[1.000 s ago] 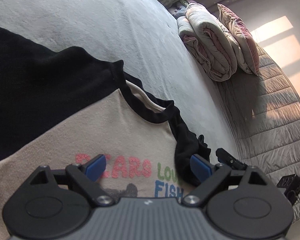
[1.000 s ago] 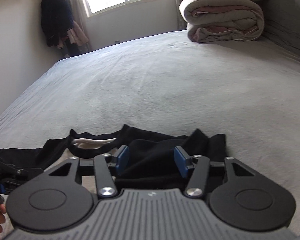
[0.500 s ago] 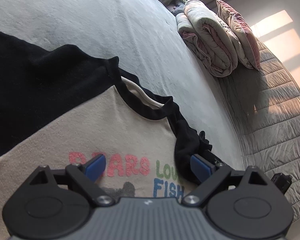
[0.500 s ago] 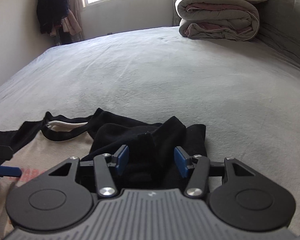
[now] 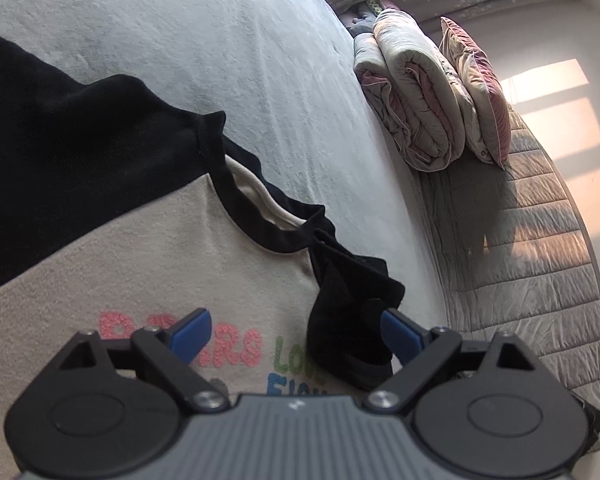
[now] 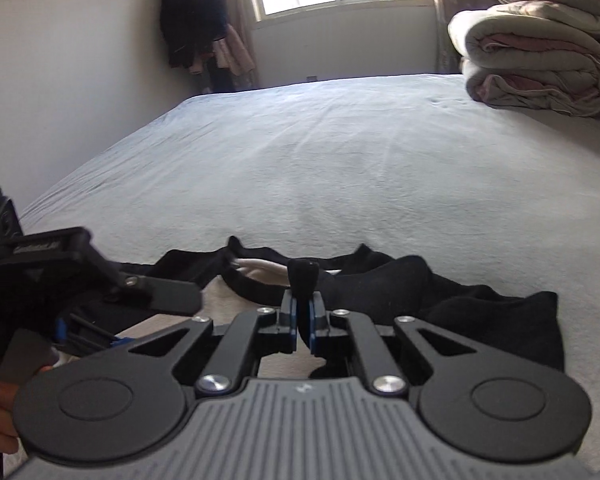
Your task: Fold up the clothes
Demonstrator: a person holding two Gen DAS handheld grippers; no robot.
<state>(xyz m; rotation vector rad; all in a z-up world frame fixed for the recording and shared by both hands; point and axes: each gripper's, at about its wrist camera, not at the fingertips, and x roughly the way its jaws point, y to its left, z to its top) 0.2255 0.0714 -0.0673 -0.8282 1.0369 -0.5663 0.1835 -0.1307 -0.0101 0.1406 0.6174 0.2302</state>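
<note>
Since a second ago, our right gripper (image 6: 302,316) has closed its jaws on a fold of the black sleeve (image 6: 480,312) and dragged it over the shirt's cream front.

We see the shirt (image 5: 160,264) flat on the grey bed (image 5: 220,40), collar toward the folded duvet (image 5: 416,100) and pillow (image 5: 476,88). Our left gripper (image 5: 296,330) hangs wide open over the printed letters, gripping nothing, the bunched sleeve beside one blue pad.
</note>
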